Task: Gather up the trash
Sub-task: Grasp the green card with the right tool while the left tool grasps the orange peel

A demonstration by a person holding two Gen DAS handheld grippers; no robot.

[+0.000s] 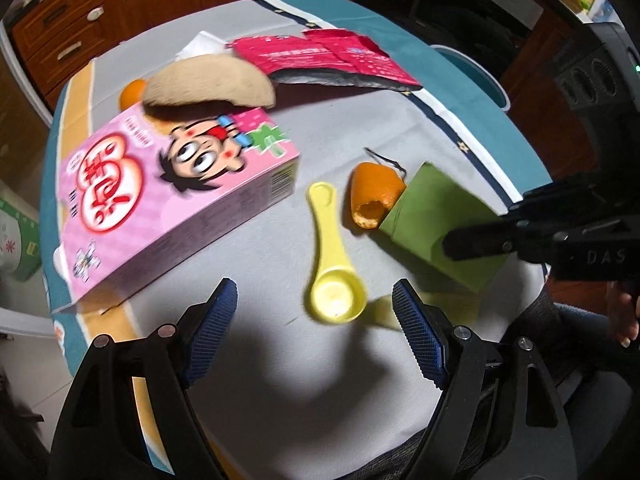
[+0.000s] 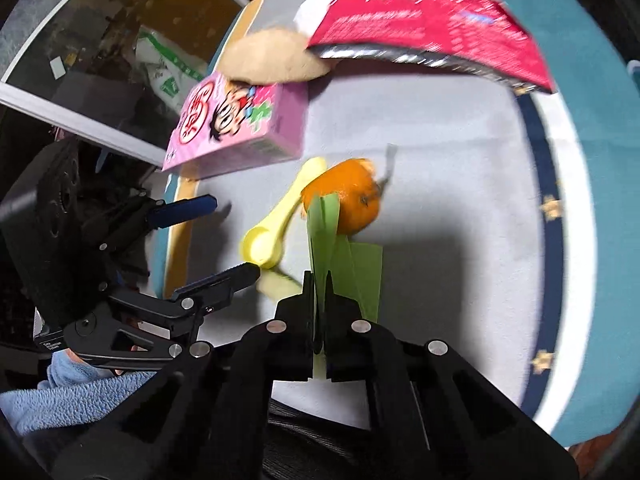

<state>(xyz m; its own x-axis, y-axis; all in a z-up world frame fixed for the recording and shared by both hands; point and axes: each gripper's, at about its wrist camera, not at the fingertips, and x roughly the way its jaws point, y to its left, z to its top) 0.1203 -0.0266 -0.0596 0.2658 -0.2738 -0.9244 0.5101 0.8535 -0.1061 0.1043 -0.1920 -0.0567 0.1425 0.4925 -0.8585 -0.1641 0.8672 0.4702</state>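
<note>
Left to right on the desk (image 1: 260, 380): pink box (image 1: 168, 196) with brown shell (image 1: 208, 84) leaning on its far end; red wrapper (image 1: 328, 58) behind; yellow scoop (image 1: 334, 264) centre; orange peel (image 1: 374, 194) touching green paper (image 1: 436, 220). Left hand-held gripper (image 1: 316, 332) spread wide, empty, just short of scoop. Right hand-held gripper (image 2: 319, 280) pressed together, pinching green paper at its near edge.
</note>
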